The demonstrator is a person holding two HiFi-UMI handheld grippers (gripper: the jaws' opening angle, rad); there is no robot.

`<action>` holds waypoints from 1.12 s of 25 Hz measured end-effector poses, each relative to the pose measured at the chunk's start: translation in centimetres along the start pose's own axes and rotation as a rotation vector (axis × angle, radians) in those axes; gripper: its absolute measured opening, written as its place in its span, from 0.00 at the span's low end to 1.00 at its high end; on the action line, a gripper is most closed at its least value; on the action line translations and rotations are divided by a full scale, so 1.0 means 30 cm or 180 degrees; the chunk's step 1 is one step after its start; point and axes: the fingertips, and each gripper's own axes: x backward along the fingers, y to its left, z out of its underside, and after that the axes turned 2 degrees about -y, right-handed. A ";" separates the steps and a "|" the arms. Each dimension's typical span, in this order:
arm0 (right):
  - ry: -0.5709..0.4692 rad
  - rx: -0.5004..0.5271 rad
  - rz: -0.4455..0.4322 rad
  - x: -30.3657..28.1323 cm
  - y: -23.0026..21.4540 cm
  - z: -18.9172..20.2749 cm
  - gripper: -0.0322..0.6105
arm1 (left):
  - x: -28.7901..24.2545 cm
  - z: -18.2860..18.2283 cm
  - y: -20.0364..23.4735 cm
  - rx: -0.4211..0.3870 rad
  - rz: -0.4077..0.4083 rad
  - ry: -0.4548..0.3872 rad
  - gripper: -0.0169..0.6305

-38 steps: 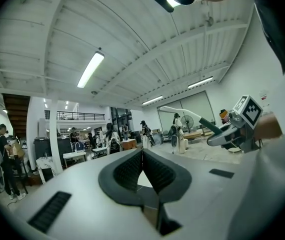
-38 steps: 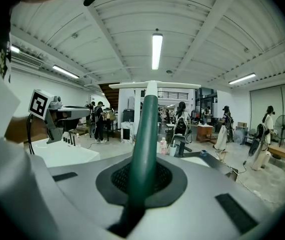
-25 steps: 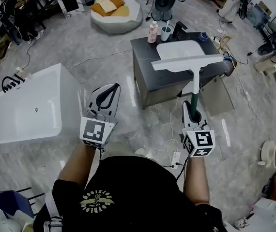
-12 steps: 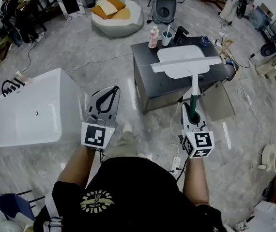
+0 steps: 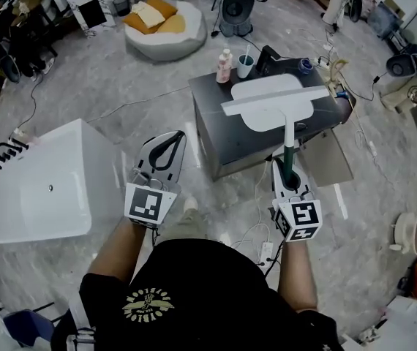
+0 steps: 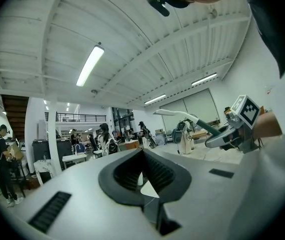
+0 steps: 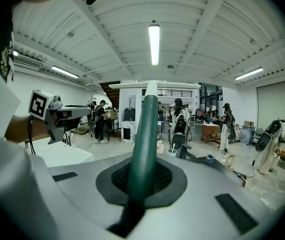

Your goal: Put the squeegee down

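Grey marble floor (image 5: 121, 86): squeegee (image 5: 274, 102) held out at the vanity (image 5: 216, 141).
Compared with a second ago, you stand nearer the vanity, and the blade now overlaps its white basin (image 5: 267, 86). Count one bathtub (image 5: 40, 189), one bottle (image 5: 224, 66), one cup (image 5: 245, 66), one squeegee and two grippers. Your left gripper (image 5: 173, 135) is closed and empty. Your right gripper (image 5: 285, 165) is clamped on the green handle. The squeegee's long axis runs away from you, blade crosswise at the far end.
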 end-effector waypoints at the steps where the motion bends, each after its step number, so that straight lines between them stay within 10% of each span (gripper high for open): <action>1: 0.0002 0.0001 0.0009 -0.024 -0.006 -0.006 0.09 | -0.021 0.008 0.016 0.0022 0.0018 -0.0013 0.06; 28: 0.0359 0.0116 0.0156 -0.631 0.005 -0.040 0.09 | -0.385 0.168 0.457 0.0244 0.0379 0.0002 0.06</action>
